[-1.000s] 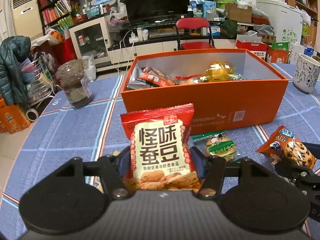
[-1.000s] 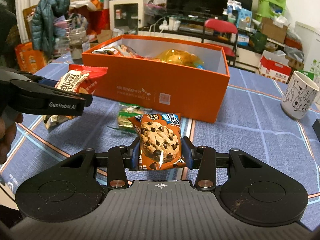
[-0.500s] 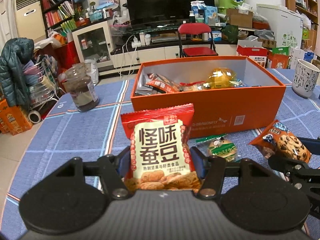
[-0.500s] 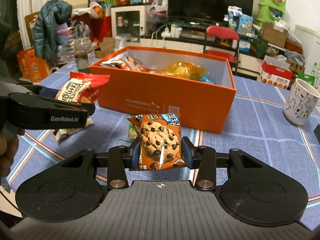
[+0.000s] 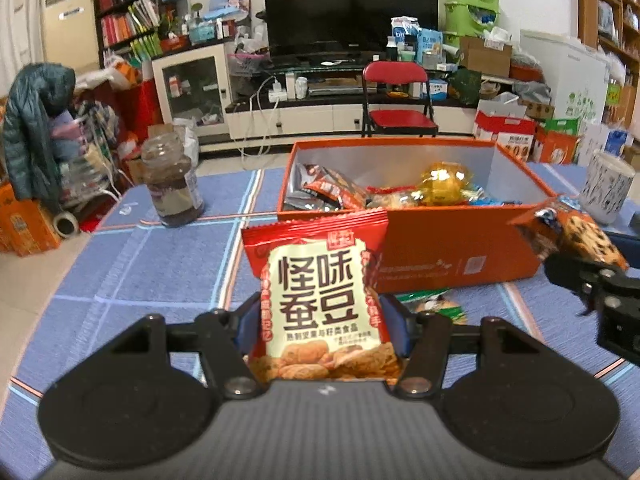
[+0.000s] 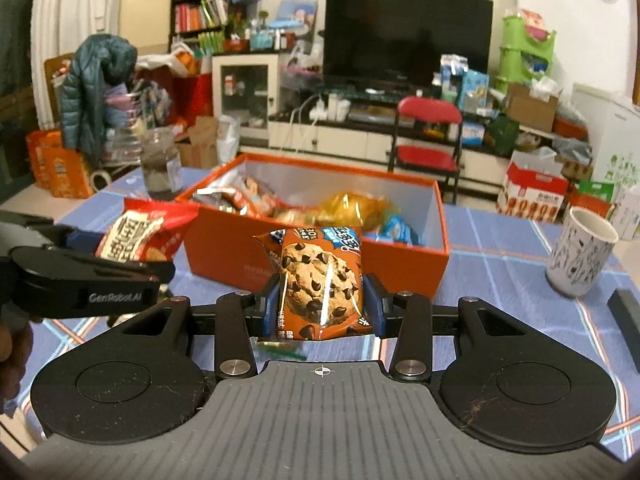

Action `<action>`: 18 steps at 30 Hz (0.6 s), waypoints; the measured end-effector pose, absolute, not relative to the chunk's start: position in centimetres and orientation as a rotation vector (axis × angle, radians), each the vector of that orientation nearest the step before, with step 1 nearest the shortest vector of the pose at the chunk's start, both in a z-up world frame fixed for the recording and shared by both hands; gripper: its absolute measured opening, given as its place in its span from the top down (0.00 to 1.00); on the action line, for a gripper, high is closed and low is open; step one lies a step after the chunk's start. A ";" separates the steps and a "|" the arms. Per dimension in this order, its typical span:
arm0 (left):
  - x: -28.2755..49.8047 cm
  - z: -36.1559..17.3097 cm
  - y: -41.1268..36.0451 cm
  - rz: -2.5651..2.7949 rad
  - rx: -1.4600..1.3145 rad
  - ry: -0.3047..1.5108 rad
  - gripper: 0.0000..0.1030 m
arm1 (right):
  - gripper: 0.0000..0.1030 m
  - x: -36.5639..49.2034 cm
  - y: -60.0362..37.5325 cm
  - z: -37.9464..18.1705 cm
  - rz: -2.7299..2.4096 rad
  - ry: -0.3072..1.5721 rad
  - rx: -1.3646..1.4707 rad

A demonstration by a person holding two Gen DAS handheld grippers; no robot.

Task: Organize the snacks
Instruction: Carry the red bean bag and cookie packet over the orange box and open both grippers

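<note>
Before orange box [image 5: 440, 256], left claw [image 5: 322, 320] gripping bean packet [image 5: 320, 300], right claw [image 6: 322, 304] gripping cookie packet [image 6: 320, 284]

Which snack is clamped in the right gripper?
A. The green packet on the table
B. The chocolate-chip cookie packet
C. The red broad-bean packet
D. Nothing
B: the right gripper is shut on the cookie packet, its pads pressing both sides.

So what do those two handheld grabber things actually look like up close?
Both are matte black plastic. The right gripper has a ribbed grey body, two round black discs, silver pivot screws and blue pads inside its fingers. The left gripper is built alike; its side reads "GenRobot.AI" in pale lettering. No cables show.
</note>
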State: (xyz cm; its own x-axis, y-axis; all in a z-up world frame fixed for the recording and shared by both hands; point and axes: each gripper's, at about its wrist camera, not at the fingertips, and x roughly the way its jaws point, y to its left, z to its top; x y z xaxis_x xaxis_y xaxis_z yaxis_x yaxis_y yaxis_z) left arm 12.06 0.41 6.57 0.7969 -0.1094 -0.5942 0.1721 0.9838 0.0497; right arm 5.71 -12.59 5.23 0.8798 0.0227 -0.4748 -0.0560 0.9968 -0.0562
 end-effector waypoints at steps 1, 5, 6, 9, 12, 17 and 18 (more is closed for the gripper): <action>12.1 6.9 0.3 -0.153 0.106 0.625 0.42 | 0.74 6.1 -12.8 5.6 0.044 0.489 -0.063; 13.8 8.3 0.4 -0.148 0.085 0.606 0.42 | 0.74 8.6 -14.6 7.5 0.014 0.457 -0.029; 14.5 8.6 0.3 -0.152 0.077 0.604 0.42 | 0.74 9.7 -15.1 7.9 0.000 0.452 -0.019; 17.8 9.8 -0.6 -0.151 0.058 0.596 0.42 | 0.74 13.5 -16.9 8.7 -0.022 0.468 0.040; 21.6 10.4 -2.5 -0.187 0.032 0.602 0.40 | 0.74 17.2 -17.9 8.4 -0.046 0.498 0.057; 24.3 10.6 -2.8 -0.164 0.001 0.606 0.26 | 0.66 18.3 -18.8 8.0 -0.057 0.517 0.085; 23.2 11.0 -1.8 -0.173 -0.013 0.576 0.20 | 0.59 17.1 -18.5 8.3 -0.037 0.491 0.084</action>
State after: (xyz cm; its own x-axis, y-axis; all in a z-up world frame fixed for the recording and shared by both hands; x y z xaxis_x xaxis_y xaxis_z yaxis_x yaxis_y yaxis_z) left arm 23.23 -1.81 11.01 0.8247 -0.1667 -0.5404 0.1593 0.9854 -0.0608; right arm 17.12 -18.50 8.34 0.8814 -0.0152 -0.4722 0.0555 0.9959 0.0717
